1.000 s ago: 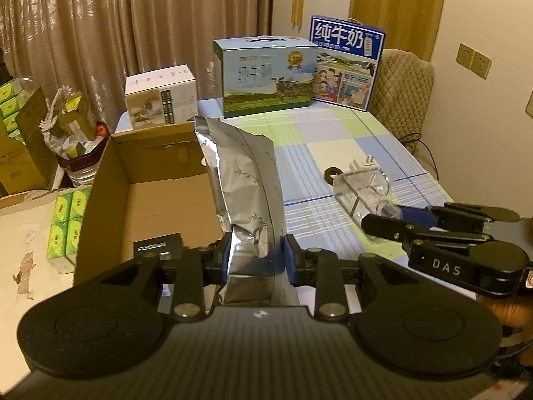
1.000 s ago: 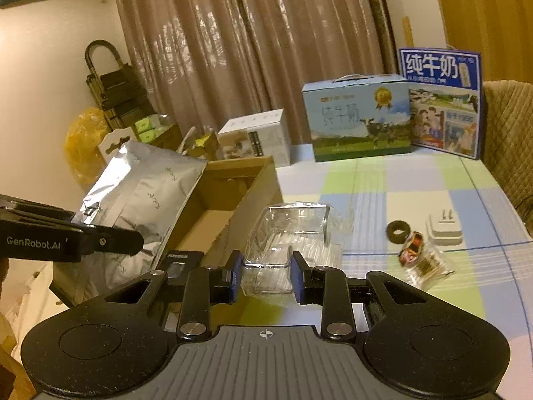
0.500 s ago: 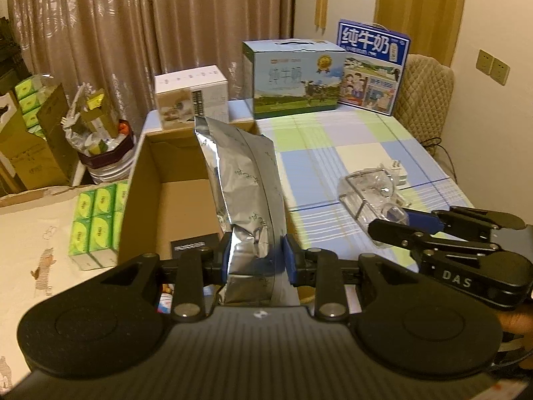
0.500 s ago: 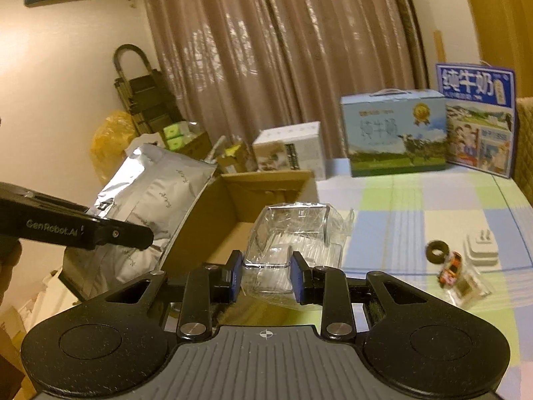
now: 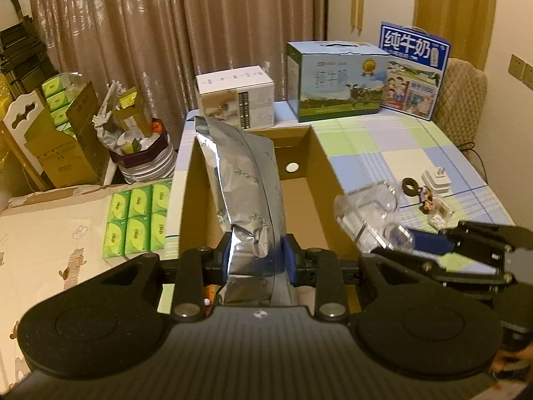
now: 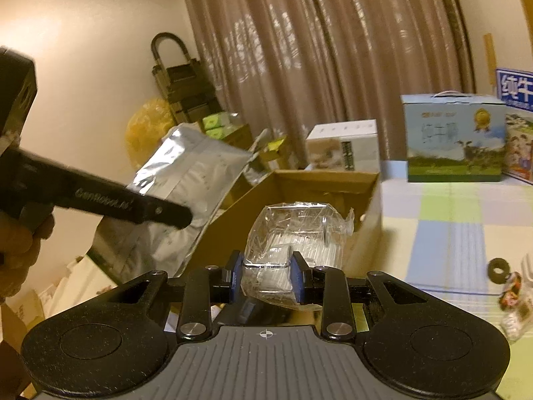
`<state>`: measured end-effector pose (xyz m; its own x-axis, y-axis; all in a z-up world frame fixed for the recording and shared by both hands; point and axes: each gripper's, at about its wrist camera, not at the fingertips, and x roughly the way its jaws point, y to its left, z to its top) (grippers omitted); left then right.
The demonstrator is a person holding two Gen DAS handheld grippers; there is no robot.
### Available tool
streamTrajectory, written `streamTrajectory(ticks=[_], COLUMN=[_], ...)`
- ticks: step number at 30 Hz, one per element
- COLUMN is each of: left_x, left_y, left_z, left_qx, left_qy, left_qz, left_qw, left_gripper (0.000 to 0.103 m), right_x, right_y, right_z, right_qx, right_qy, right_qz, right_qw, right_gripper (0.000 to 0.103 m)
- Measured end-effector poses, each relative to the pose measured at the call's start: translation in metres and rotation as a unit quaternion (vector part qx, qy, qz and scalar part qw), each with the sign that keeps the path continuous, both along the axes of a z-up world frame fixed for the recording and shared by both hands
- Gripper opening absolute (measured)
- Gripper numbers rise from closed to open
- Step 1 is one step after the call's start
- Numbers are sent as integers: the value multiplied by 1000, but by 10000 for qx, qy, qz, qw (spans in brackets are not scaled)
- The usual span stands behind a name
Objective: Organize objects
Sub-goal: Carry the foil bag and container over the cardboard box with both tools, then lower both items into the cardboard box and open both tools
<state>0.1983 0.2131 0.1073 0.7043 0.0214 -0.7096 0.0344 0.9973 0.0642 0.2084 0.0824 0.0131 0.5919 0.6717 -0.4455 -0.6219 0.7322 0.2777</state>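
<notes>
My left gripper [image 5: 256, 260] is shut on a silver foil bag [image 5: 245, 183] and holds it upright over the open cardboard box [image 5: 324, 163]. My right gripper [image 6: 266, 276] is shut on a clear plastic container [image 6: 293, 230] and holds it above the box's right wall [image 6: 369, 220]. The container also shows in the left wrist view [image 5: 369, 213], with the right gripper [image 5: 466, 250] behind it. The foil bag [image 6: 186, 180] and the left gripper's finger [image 6: 133, 205] show at the left of the right wrist view.
On the checked tablecloth [image 5: 399, 143] lie a black ring [image 5: 410, 185], a white plug [image 5: 434, 180] and a small packet [image 5: 436, 211]. Two milk cartons [image 5: 336, 85] and a white box [image 5: 235, 96] stand at the back. Green tissue packs [image 5: 135, 220] lie left of the box.
Both grippers have risen and moved left with their loads. The foil bag now hangs over the box and the container is near the box's right wall.
</notes>
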Motion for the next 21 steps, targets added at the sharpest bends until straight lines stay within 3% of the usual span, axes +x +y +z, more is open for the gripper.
streamTrajectory(ticks=[7,10,21], left_x=[16,17,5], left_y=[15,20,37], left_z=[-5,-3,-18], left_qx=[75,28,-143], left_qy=[-43,-171,-59], left_qz=[154,278,418], left_qw=[9998,9995,9990], left_gripper=[26,36,36], right_x=[8,13,17], right_y=[15,16,23], right_z=[-8,-9,-13], right_qx=[-56,-44,-83], right_qy=[82,111,197], right_qz=[61,21,40], right_qw=[9999,9999,9998], right_gripper=[27,27,27])
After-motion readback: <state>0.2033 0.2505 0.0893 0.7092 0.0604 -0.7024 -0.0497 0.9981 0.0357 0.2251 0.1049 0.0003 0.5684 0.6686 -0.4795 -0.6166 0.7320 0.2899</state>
